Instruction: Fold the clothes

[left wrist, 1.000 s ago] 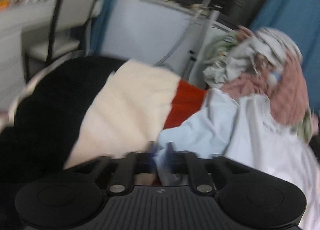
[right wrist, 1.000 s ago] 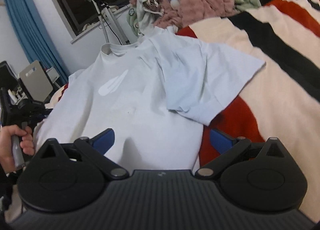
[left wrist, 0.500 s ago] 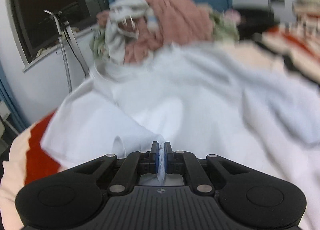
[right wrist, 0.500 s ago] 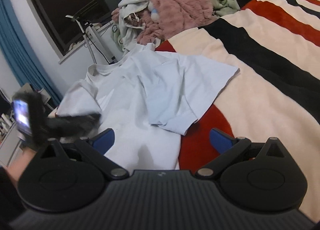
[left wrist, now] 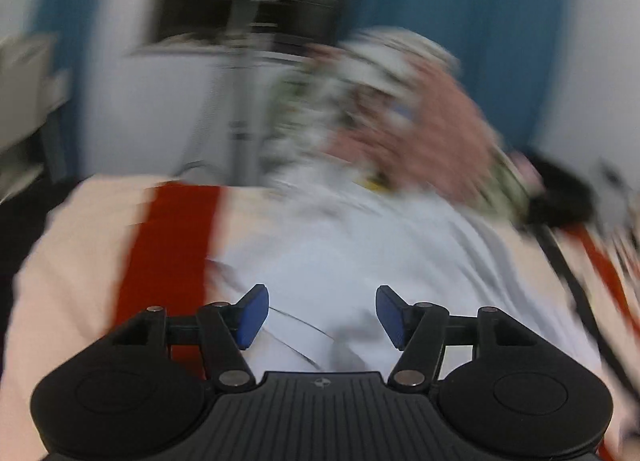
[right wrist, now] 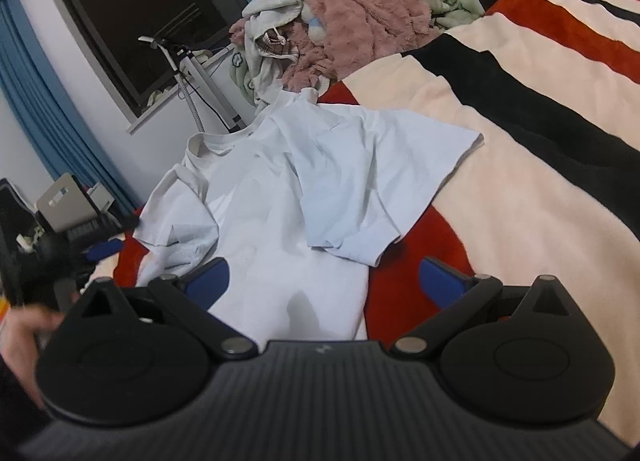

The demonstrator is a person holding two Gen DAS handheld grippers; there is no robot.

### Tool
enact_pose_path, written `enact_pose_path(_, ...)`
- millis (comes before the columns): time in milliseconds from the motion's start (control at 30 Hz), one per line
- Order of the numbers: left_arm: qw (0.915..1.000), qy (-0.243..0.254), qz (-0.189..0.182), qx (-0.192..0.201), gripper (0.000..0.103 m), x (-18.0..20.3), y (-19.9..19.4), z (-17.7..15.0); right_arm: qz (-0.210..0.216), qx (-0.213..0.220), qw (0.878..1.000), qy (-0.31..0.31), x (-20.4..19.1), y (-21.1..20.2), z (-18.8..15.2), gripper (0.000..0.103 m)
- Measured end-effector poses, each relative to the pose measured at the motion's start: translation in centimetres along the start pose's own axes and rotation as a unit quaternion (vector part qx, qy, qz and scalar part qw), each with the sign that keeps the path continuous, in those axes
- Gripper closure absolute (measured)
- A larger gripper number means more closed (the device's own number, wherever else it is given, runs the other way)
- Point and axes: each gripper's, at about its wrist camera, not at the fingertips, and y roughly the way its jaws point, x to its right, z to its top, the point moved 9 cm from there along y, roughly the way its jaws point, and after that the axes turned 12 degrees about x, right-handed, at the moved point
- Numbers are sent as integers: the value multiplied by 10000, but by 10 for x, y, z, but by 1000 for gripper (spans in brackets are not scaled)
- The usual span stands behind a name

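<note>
Sleeve-folding step: white T-shirt on striped blanket, both sleeves inward. Left gripper, right gripper released, empty. Next: grasp hem.

Dim, even indoor light – left wrist view smeared by motion blur, right view sharp, edges fisheye-bent.

Left wrist view all motion-blurred; laundry pile at 12 o'clock just smears. T-shirt hem hidden behind right gripper body, 6 o'clock.
</note>
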Motion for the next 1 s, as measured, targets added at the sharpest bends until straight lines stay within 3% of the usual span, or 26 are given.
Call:
enact_pose_path(67, 9980, -481, 365, -189, 44, -26, 26, 6, -14, 72, 9997, -237, -1, 3, 2, 0)
enact_pose_path(133, 9952, -796, 428, -384, 46, -38, 50, 4, -75, 225, 9980, -593, 0, 5, 7, 0)
enact_pose_path(233, 9937, -944, 378, -465, 63, -40, 73, 2, -235, 329, 9978, -520, 11, 7, 13, 0)
enact_pose_path(300, 9936, -950, 269, -544, 82, -35, 84, -1, -263, 261, 9976, -580, 11, 9, 10, 0)
enact_pose_path(367, 9884, -1048, 314, -1053, 100, -36, 98, -12, -290, 193, 9973, -641, 10, 11, 7, 0)
enact_pose_path(433, 9866, -929, 443, -1264, 100, -45, 106, -6, -241, 172, 9956, -891, 6, 13, 5, 0)
enact_pose_path(567, 9888, -554, 832, -1105, 101, -83, 110, 44, -348, 196, 9935, -1062, 6, 18, 4, 0)
enact_pose_path(633, 9871, -280, 1224, -992, 101, -110, 111, 76, -401, 168, 9935, -1047, 6, 21, 3, 0)
enact_pose_path(800, 9654, 632, 2441, -658, 102, -176, 118, 143, -514, 175, 9907, -1248, 1, 27, 1, 0)
enact_pose_path(867, 9589, 672, 2664, -714, 101, -198, 127, 145, -552, 216, 9891, -1347, -2, 29, 0, 0)
enact_pose_path(1000, 9586, 569, 2686, -759, 100, -218, 137, 122, -564, 199, 9876, -1450, -5, 34, -3, 0)
